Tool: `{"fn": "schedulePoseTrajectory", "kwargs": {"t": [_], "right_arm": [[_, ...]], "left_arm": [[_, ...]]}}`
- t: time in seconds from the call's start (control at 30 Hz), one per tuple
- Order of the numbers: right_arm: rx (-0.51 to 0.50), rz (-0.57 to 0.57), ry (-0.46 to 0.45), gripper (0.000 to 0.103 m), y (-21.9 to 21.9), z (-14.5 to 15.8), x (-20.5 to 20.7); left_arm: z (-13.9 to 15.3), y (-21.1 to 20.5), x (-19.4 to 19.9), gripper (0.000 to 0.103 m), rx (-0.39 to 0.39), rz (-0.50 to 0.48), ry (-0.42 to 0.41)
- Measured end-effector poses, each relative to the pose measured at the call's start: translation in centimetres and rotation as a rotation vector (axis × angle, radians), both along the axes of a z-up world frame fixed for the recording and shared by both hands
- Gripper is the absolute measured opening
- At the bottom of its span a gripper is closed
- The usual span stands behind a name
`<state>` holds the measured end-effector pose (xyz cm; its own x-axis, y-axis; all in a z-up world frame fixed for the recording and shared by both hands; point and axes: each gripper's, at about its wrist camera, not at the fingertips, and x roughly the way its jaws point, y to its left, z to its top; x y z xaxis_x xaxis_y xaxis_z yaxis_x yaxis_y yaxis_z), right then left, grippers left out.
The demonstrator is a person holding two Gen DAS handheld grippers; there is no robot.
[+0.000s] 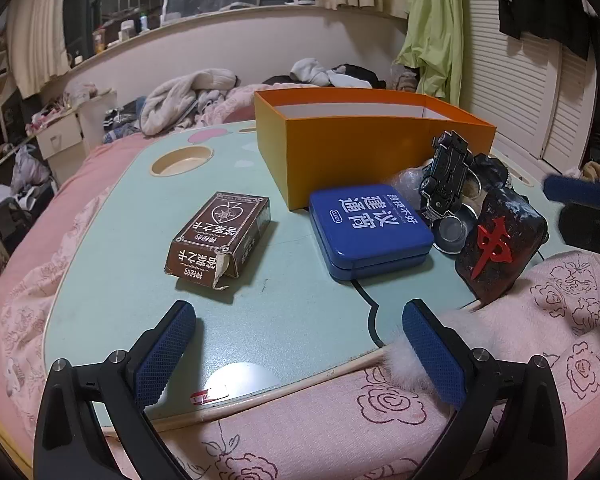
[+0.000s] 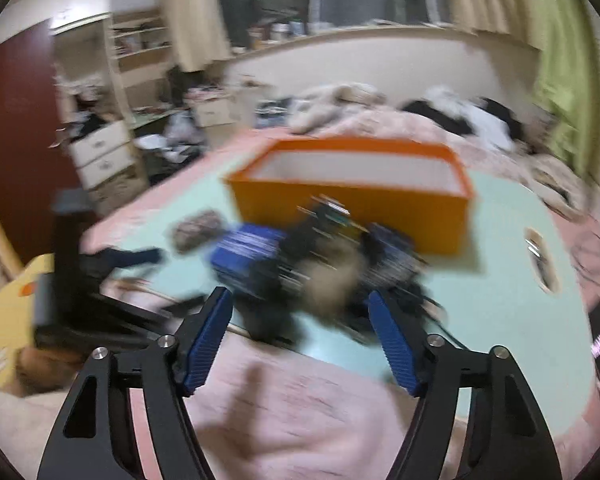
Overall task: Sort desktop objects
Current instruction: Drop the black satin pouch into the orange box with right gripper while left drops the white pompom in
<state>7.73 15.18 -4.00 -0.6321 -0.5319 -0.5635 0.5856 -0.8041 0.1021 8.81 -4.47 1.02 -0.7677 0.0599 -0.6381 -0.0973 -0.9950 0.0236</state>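
Blue tin (image 1: 370, 232) lies flat at desk centre, lid printed in white Chinese characters, read upside down; a small "DUREX" oval sits at its left. Brown card box (image 1: 220, 236), at 9 o'clock of the tin and apart from it, bears a spade emblem and Chinese lettering; one end flap is torn. Orange box (image 1: 340, 160), open-topped, stands at 12 o'clock, just beside the tin. Black toy car (image 1: 446, 172) leans tilted at 2 o'clock. Black block (image 1: 500, 244) with a red character stands at 3 o'clock. All rest on the pale green desk (image 1: 120, 240).

Left hand-held gripper (image 1: 300, 356): jaws wide, nothing between. Right hand-held gripper (image 2: 300, 336): jaws part-way apart, nothing gripped; view blurred.
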Motion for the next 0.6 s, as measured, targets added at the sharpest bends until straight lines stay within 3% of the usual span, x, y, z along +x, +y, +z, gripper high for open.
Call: {"fn": "schedulePoseTrajectory", "kwargs": {"t": [0.13, 0.2, 0.23, 0.37, 0.47, 0.53, 0.6], "right_arm": [[0.02, 0.033, -0.074, 0.054, -2.5, 0.0, -1.2], [0.039, 0.024, -0.159, 0.036, -2.9, -1.2, -2.3], [0.012, 0.034, -0.184, 0.033, -2.5, -1.7, -2.5], [-0.114, 0.017, -0.17, 0.029, 0.2, -1.4, -1.9], [-0.242, 0.002, -0.125, 0.029, 2.8, -0.7, -1.1], [-0.298, -0.024, -0.09, 0.029, 4.1, -0.2, -0.5], [-0.328, -0.041, -0.065, 0.029, 4.6, 0.2, -0.2]], "left_arm": [[0.0, 0.0, 0.0, 0.102, 0.0, 0.001, 0.0], [0.0, -0.1, 0.0, 0.102, 0.001, 0.0, 0.001], [0.0, 0.1, 0.1, 0.102, 0.001, -0.001, 0.002], [0.7, 0.1, 0.5, 0.102, 0.033, 0.0, 0.03], [1.8, -0.5, 2.0, 0.102, 0.083, -0.013, 0.115], [2.8, -0.4, 3.5, 0.102, 0.105, -0.064, 0.175], [3.2, 0.3, 3.9, 0.097, 0.119, -0.133, 0.16]]}}
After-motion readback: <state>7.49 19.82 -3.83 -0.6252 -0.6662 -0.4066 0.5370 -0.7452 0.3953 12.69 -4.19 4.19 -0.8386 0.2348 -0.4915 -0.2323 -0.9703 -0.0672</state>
